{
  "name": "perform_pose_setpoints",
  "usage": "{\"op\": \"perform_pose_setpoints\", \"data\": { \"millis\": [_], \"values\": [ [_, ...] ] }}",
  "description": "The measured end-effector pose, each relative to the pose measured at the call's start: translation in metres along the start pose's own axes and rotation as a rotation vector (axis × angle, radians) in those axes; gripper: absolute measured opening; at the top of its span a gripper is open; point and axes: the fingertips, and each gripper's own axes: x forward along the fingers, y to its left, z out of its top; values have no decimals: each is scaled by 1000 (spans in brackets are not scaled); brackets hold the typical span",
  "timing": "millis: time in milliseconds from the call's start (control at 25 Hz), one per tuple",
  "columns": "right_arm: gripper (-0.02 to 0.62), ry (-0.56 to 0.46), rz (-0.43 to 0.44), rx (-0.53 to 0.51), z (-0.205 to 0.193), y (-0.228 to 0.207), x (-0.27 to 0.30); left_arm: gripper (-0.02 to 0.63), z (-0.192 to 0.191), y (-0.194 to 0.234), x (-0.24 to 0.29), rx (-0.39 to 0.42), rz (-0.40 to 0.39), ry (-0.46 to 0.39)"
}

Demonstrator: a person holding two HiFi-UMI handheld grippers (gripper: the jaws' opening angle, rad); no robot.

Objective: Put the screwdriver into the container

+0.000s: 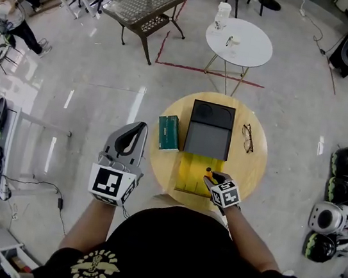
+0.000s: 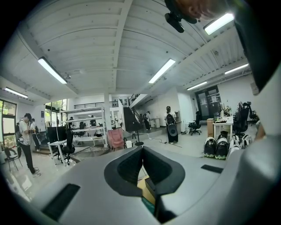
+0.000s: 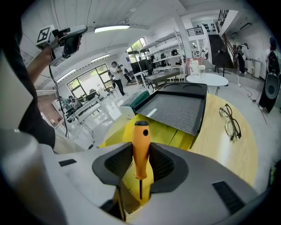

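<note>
An orange-handled screwdriver (image 3: 141,149) stands upright between the jaws of my right gripper (image 3: 141,163), with its thin metal shaft pointing down. That gripper (image 1: 212,177) is shut on the handle and hovers over the yellow container (image 1: 189,174) at the near side of the round wooden table (image 1: 253,170). In the right gripper view the yellow container (image 3: 163,132) lies open just beyond and below the jaws. My left gripper (image 1: 137,133) is held up off the table's left edge. Its jaws are shut with nothing in them (image 2: 142,154).
A black flat case (image 1: 210,129) lies behind the yellow container. A green box (image 1: 168,132) lies on its left and a pair of glasses (image 1: 247,138) on its right. A white round table (image 1: 239,42) stands farther back. Helmets (image 1: 342,186) line the floor at right.
</note>
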Motion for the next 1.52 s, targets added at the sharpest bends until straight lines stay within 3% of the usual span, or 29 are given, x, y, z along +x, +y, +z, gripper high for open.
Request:
{"op": "perform_pose_setpoints", "data": {
  "millis": [560,640,760,880,1040,1200,1360,1520],
  "values": [
    [126,-68,-4,10,8,-1,-10,15,0,-10,10,-1,-51,-2],
    [107,-99,-11,-8,15,0,-16,14,0,-13,13,-1,-64,-5],
    [17,-161,-27,-34,31,1,-30,15,2,-16,18,-4,-81,-12],
    [15,-196,-52,-67,44,4,-45,14,4,-21,23,-13,-102,-22],
    [15,-219,-81,-83,55,7,-60,14,10,-32,29,-24,-148,-51],
    [14,-265,-103,-92,70,6,-82,14,18,-52,34,20,-222,-87],
    [14,-307,-111,-73,87,12,-104,14,18,-65,36,-20,-296,-89],
    [15,-346,-132,-81,98,13,-124,14,15,-70,37,-47,-306,-84]
  ]
}}
